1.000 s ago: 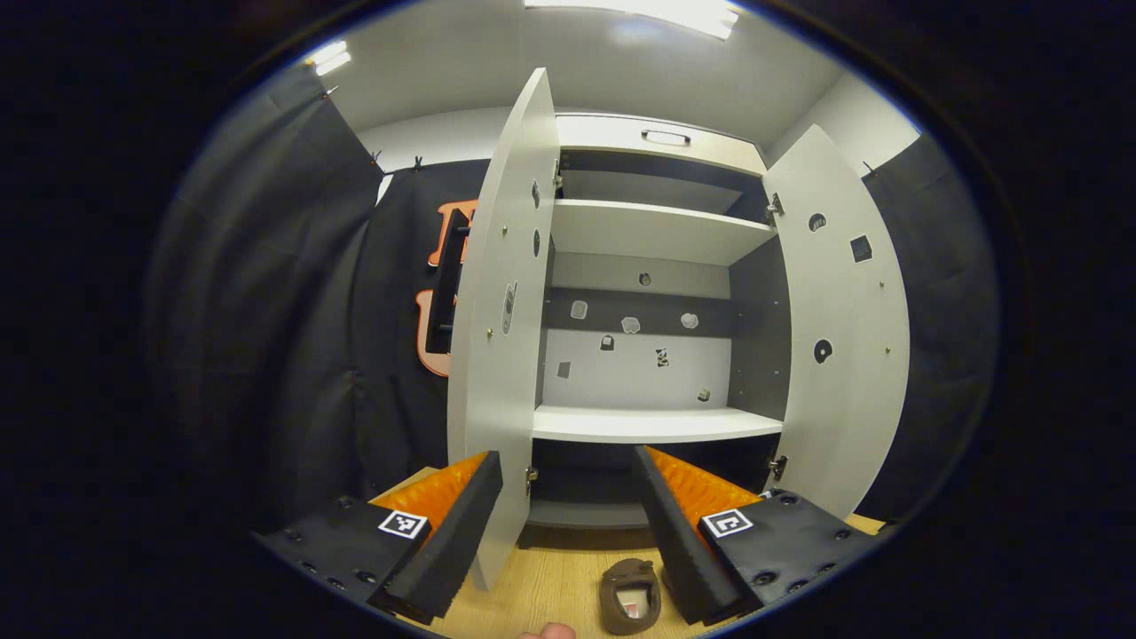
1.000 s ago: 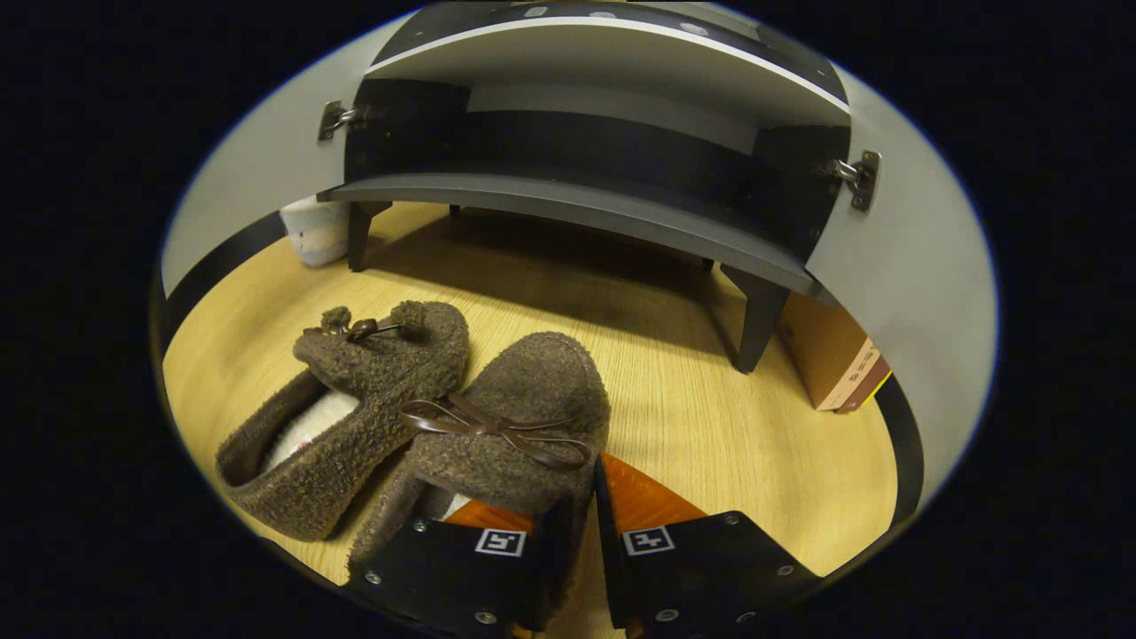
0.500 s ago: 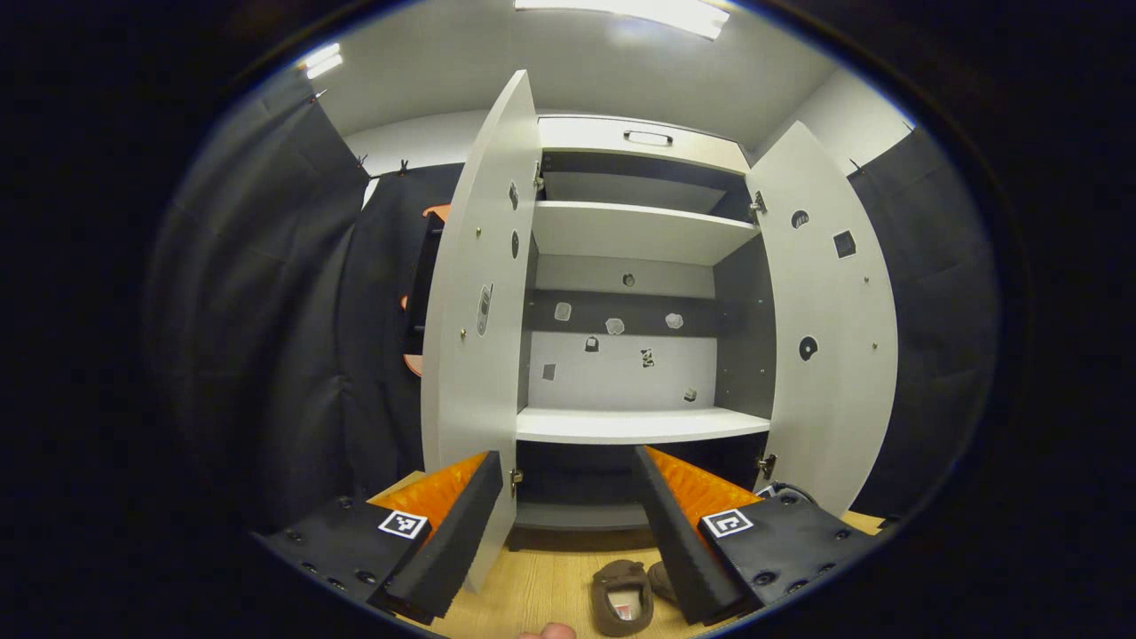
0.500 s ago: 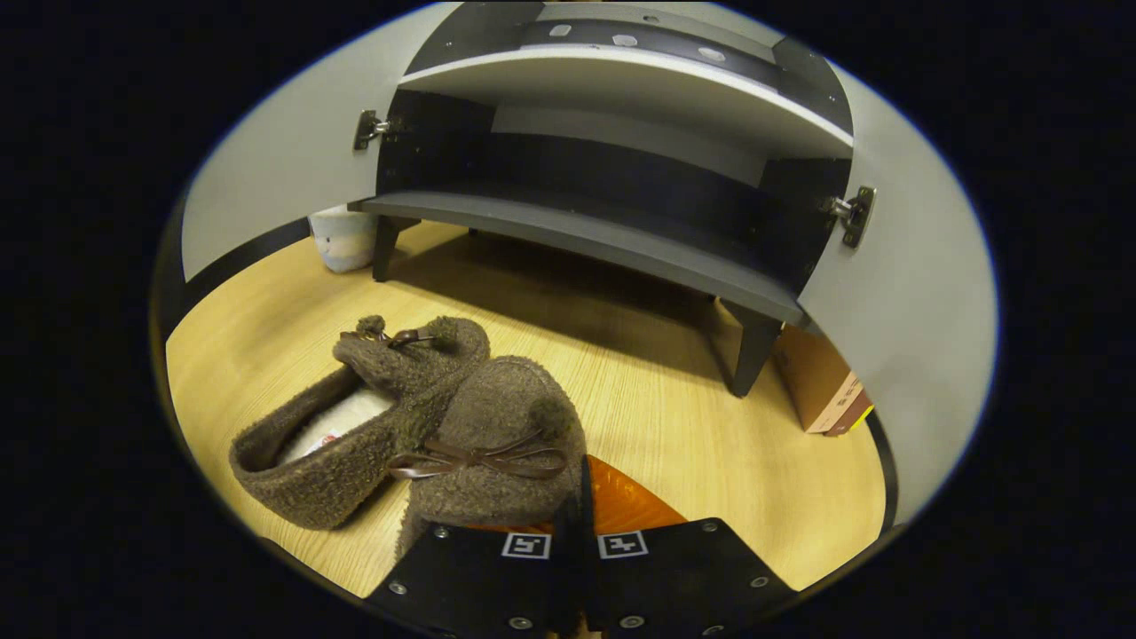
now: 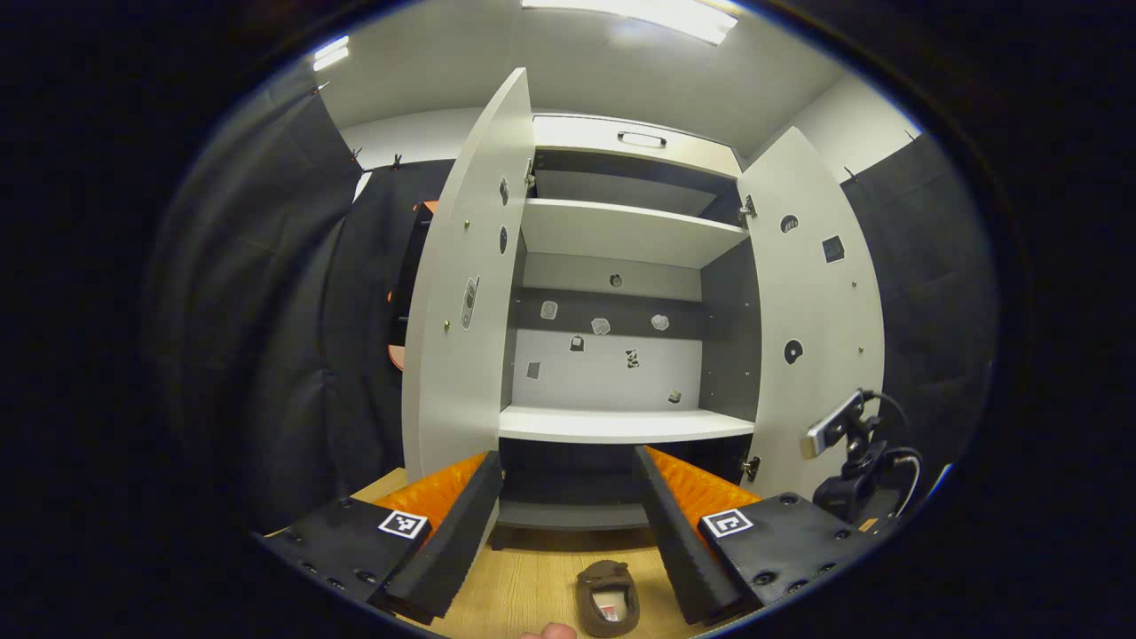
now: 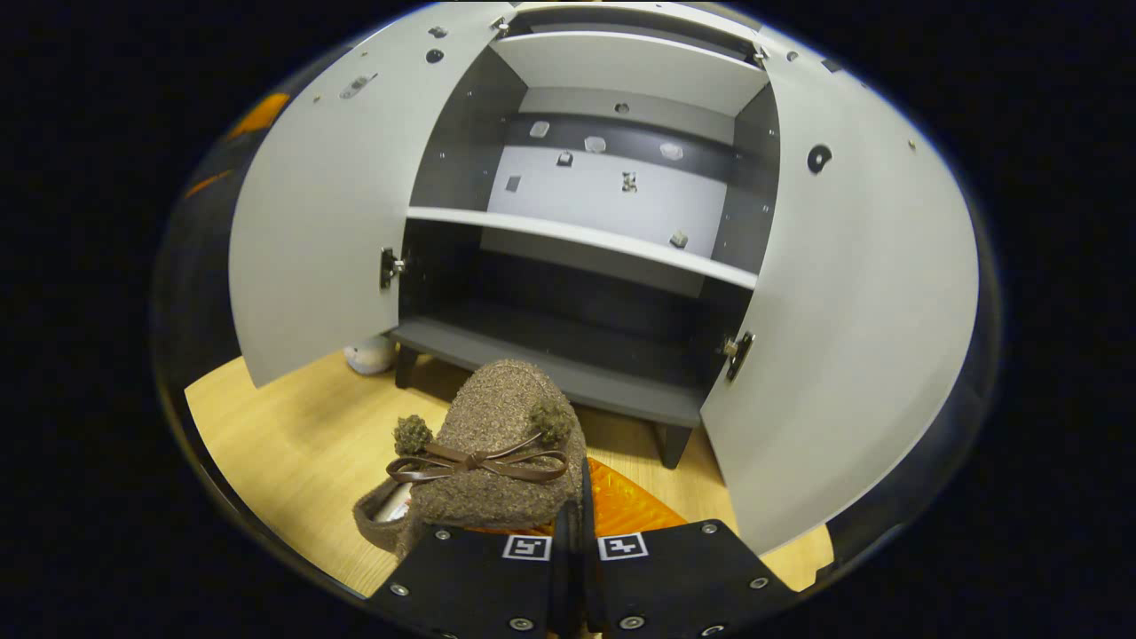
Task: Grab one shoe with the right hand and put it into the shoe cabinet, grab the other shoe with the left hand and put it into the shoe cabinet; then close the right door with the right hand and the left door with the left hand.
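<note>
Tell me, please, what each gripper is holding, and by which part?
The right gripper pinches a shoe by its side edge. The left gripper is open and holds nothing.

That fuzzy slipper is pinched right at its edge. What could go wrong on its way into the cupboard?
The right gripper holds the shoe only by its soft side, so it might slip out. The bottom shelf sits low under another shelf, so the toe could catch. The other shoe lies on the floor.
</note>
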The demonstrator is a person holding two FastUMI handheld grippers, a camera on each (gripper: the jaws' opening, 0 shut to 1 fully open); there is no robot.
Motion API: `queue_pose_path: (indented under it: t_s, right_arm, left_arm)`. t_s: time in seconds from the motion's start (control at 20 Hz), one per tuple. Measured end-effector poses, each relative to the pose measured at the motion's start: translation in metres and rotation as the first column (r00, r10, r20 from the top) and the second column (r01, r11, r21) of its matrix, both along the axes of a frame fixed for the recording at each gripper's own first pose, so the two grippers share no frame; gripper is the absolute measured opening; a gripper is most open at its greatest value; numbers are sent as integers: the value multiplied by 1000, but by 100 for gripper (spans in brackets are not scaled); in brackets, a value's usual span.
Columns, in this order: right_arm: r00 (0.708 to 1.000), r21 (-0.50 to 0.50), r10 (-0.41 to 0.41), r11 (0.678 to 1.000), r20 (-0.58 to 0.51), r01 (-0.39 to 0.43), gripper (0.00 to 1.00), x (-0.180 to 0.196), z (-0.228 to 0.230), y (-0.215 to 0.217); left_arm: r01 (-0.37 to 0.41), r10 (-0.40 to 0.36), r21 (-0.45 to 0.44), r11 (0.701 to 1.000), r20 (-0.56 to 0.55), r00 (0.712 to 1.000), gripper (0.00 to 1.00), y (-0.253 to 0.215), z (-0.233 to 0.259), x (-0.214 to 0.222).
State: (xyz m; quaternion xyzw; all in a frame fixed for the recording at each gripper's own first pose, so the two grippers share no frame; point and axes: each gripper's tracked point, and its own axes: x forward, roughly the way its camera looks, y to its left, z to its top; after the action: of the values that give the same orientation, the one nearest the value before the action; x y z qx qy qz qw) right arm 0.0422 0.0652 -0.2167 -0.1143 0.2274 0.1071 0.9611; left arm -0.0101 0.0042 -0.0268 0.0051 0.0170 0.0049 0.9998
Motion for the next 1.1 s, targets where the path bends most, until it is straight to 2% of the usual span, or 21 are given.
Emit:
queue_pose_path:
  t_s: [0.15,0.25,0.4,0.6,0.85,1.1]
  right_arm:
    - [994,57,-16,998,107,10,5,22,71,6]
    - [984,75,-46,997,173,34,5,51,115,6]
    - [963,54,-111,993,245,101,5,112,158,6]
    - [946,103,-157,986,284,132,4,195,198,13]
    - [954,127,-222,972,199,200,5,291,190,12]
    - [952,68,-301,952,63,297,5,365,145,-9]
  left_arm:
    - [10,-10,-1,1000,-3,1000,96,-1,-1,-1]
    - [11,-11,-1,1000,1,1000,96,-1,-1,-4]
    - [11,-11,-9,1000,-3,1000,96,0,-3,-6]
    - [2,-2,-5,1000,3,1000,96,6,0,-8]
    - [-27,27,-11,1000,-9,1000,96,18,-4,-10]
    - [-62,60,-52,997,-30,998,96,27,-13,-14]
